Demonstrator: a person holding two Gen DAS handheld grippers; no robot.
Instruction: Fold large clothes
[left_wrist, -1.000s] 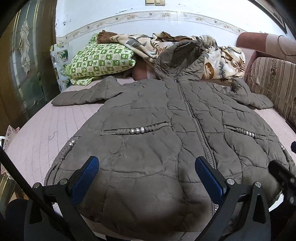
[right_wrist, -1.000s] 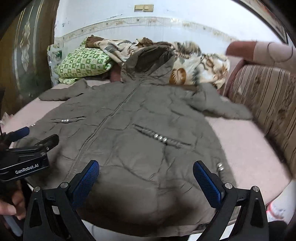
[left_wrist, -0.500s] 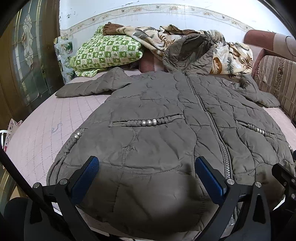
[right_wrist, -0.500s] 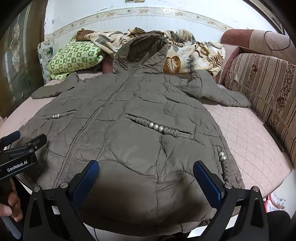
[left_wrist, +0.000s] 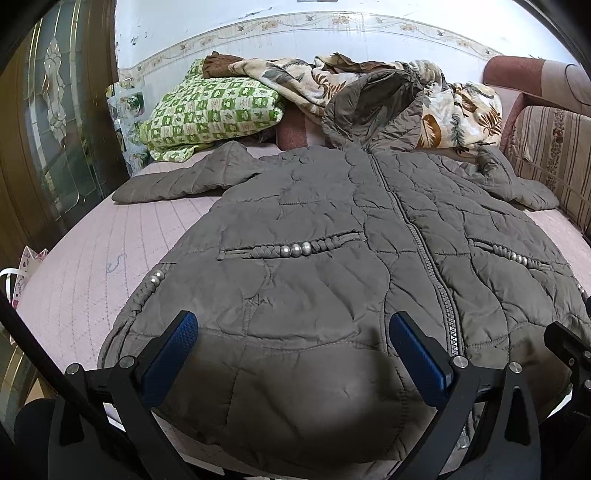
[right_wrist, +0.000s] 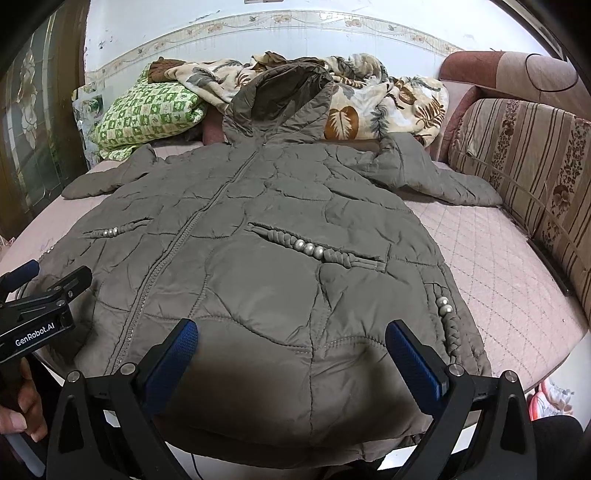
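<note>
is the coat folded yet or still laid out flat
Spread flat, not folded: the coat lies front up on the bed, zipped, both sleeves out to the sides.

The left gripper (left_wrist: 293, 354) and right gripper (right_wrist: 291, 356) hovered side by side, jaws spread wide, holding nothing.

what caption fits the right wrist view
Open right gripper poised over the hem of a zipped grey quilted coat spread flat on a bed.
</note>
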